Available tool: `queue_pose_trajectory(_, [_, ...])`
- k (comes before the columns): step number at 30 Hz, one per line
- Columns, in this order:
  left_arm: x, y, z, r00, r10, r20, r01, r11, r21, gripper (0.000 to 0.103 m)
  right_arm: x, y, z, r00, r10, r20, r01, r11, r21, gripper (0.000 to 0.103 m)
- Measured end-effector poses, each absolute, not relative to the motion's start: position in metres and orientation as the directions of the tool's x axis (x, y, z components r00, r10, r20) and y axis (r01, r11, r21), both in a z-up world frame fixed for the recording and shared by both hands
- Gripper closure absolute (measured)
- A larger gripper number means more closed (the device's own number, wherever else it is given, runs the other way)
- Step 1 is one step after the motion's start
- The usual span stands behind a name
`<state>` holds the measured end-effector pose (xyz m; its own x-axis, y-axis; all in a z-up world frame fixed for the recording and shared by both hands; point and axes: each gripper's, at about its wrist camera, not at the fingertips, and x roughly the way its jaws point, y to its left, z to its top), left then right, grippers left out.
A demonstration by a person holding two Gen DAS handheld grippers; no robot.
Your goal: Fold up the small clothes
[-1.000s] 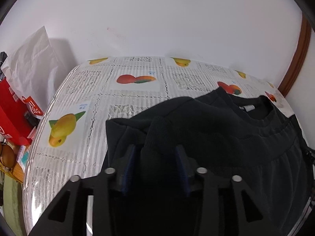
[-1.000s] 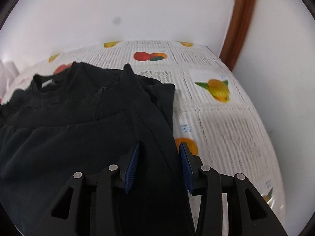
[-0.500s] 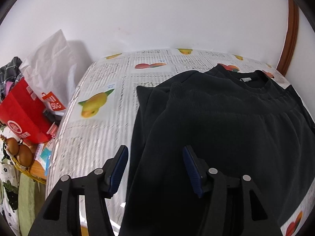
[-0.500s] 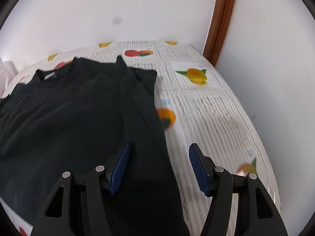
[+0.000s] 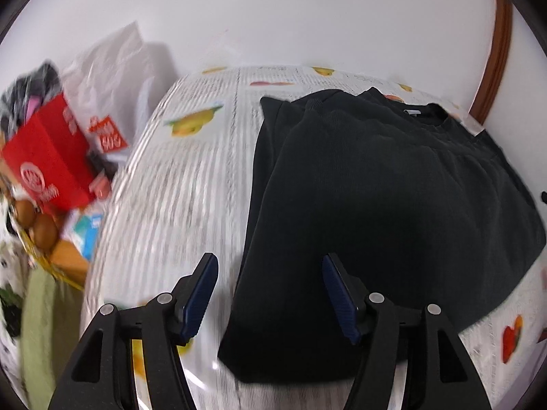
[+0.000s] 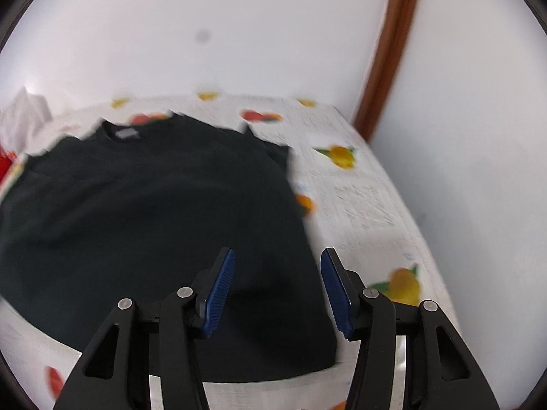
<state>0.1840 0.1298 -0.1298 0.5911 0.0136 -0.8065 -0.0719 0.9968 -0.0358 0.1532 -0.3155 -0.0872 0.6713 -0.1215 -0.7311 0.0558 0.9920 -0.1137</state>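
A black sweatshirt (image 5: 376, 188) lies flat on the fruit-print tablecloth (image 5: 191, 177), collar at the far side and both sleeves folded in over the body. My left gripper (image 5: 268, 259) hovers above the garment's left edge near the hem; its jaws are opening and nothing is pressed between them. In the right wrist view the same sweatshirt (image 6: 154, 205) fills the left half of the table (image 6: 359, 198). My right gripper (image 6: 277, 253) hangs over the garment's lower right edge; its jaws are closing but still stand apart, and the blue pads do not touch the cloth.
Left of the table stand a red bag (image 5: 48, 160), a white plastic bag (image 5: 112, 68), a basket with brown round items (image 5: 37, 229) and a green cloth (image 5: 44, 324). A white wall with a brown door frame (image 6: 389, 51) bounds the far and right sides.
Both grippers have let go of the sleeves they held and pulled back toward the hem. Their jaws stand wider than a second ago, and the sleeves now lie folded on the body.
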Motion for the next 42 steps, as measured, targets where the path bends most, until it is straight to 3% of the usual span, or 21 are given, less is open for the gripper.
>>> queue_pose_trajectory(4, [0.161,0.139,-0.131,0.590,-0.026,-0.807,-0.089,0.991,-0.098,0.042,0.161,-0.272,-0.084,0.668,0.044,-0.742,-0.028,0.999,0.034,0.051])
queue_pose_trajectory(12, [0.107,0.159,-0.130,0.588,-0.039,-0.808,-0.105,0.987,-0.125,0.041,0.161,-0.155,-0.113,0.616,0.082,-0.783,-0.191,0.980,-0.048,0.051])
queue_pose_trajectory(15, [0.092,0.166,-0.134,0.579,-0.050,-0.813,-0.117,0.983,-0.143,0.041,0.147,-0.121,-0.106,0.613,0.183,-0.768,-0.267,0.964,0.017,0.051])
queue_pose_trajectory(20, [0.067,0.175,-0.134,0.577,-0.044,-0.815,-0.136,0.979,-0.150,0.041,0.123,-0.034,-0.095,0.621,0.282,-0.731,-0.470,0.881,-0.059,0.051])
queue_pose_trajectory(27, [0.043,0.195,-0.134,0.594,-0.060,-0.803,-0.165,0.967,-0.195,0.039,0.084,0.066,-0.126,0.460,0.420,-0.782,-0.728,0.683,-0.061,0.051])
queue_pose_trajectory(35, [0.039,0.211,-0.139,0.627,-0.101,-0.772,-0.166,0.952,-0.259,0.039,0.078,0.114,-0.140,0.525,0.359,-0.772,-0.738,0.644,-0.203,0.048])
queue_pose_trajectory(38, [0.040,0.210,-0.139,0.631,-0.113,-0.767,-0.154,0.951,-0.267,0.039,0.091,0.128,-0.145,0.563,0.325,-0.760,-0.707,0.665,-0.240,0.056])
queue_pose_trajectory(42, [0.043,0.206,-0.142,0.634,-0.134,-0.762,-0.131,0.952,-0.277,0.039,0.101,0.130,-0.146,0.592,0.301,-0.748,-0.680,0.685,-0.263,0.079])
